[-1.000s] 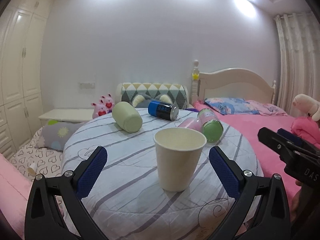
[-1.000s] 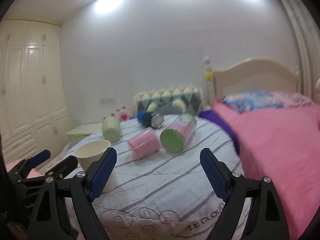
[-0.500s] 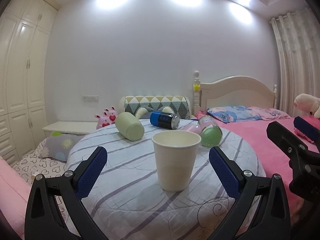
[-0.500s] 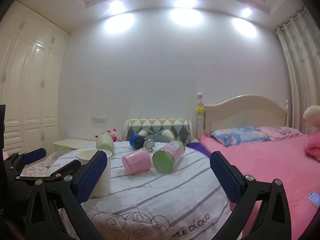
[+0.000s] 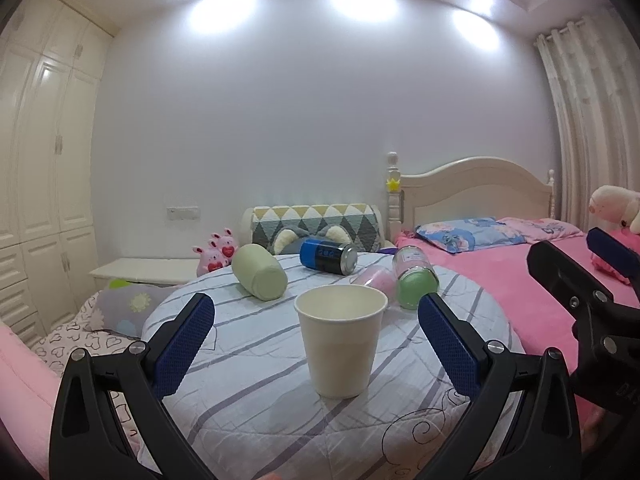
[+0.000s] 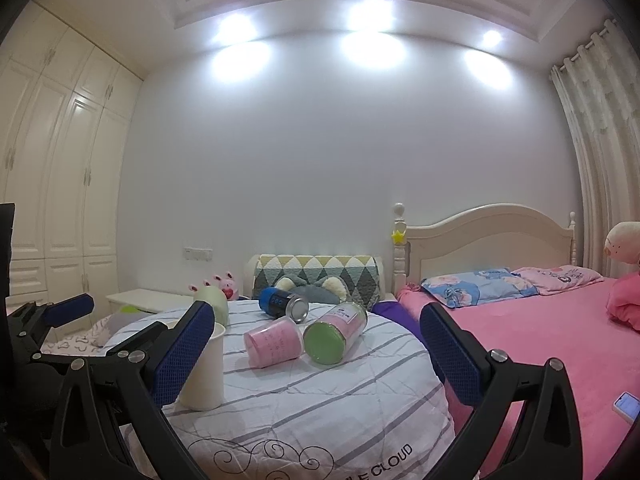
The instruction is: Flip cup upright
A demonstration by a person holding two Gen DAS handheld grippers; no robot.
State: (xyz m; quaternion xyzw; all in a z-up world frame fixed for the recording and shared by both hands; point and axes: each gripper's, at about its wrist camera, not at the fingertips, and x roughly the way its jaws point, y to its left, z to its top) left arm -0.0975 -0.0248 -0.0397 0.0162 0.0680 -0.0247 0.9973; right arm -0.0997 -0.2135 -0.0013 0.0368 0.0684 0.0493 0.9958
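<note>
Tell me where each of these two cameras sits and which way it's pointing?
Left wrist view: sits on the left gripper, looking forward over the round table at the upright paper cup; its own two blue-padded fingers show, plus the right gripper at the right edge.
Right wrist view: sits on the right gripper, facing the lying pink cup and green-lidded jar; its own fingers show, the left gripper at left.
Shared: the table, paper cup, blue can, bed.

"LE CLOUD" printed on striped quilt (image 6: 320, 420) near front edge.
</note>
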